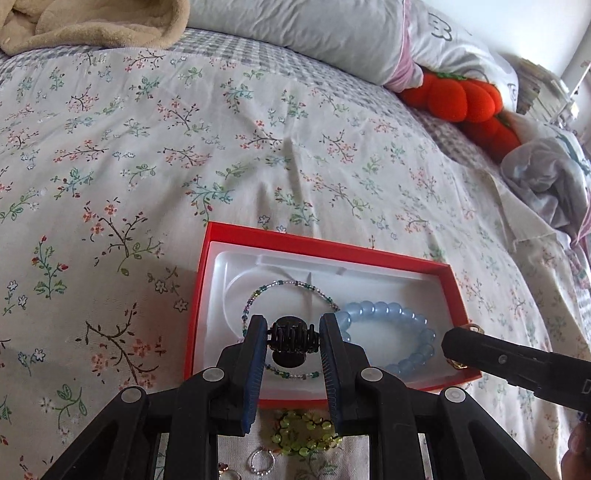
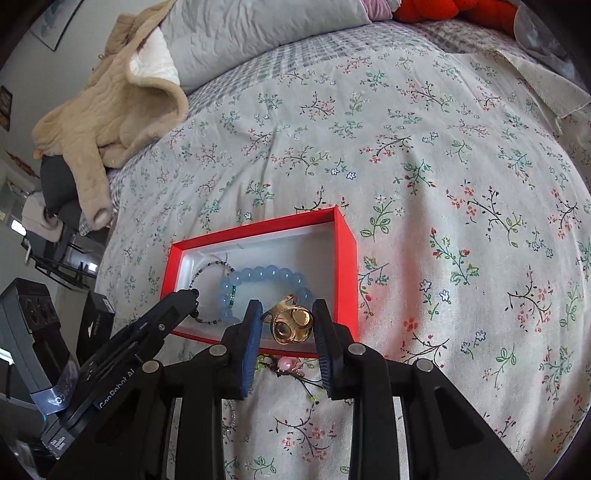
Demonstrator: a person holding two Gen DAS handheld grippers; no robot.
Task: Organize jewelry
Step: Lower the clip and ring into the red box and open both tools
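Red box (image 1: 325,248): open on floral bedspread (image 1: 147,155), white insert inside.
Blue bead bracelet (image 1: 391,332): in box, right half.
Thin beaded bracelet (image 1: 291,286): in box, left of blue one.
Left gripper (image 1: 293,334): clamped on black hair claw (image 1: 293,338), over box.
Right gripper (image 2: 288,321): clamped on gold clip (image 2: 291,323), over box's near edge.
Green bead bracelet (image 1: 304,430): on bedspread, just outside box's near edge.

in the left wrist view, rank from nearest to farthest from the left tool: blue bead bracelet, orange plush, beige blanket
1. Blue bead bracelet, in the red box, just right of the left tool.
2. Orange plush, far right by the pillow.
3. Beige blanket, far top left; close to the plush's range.
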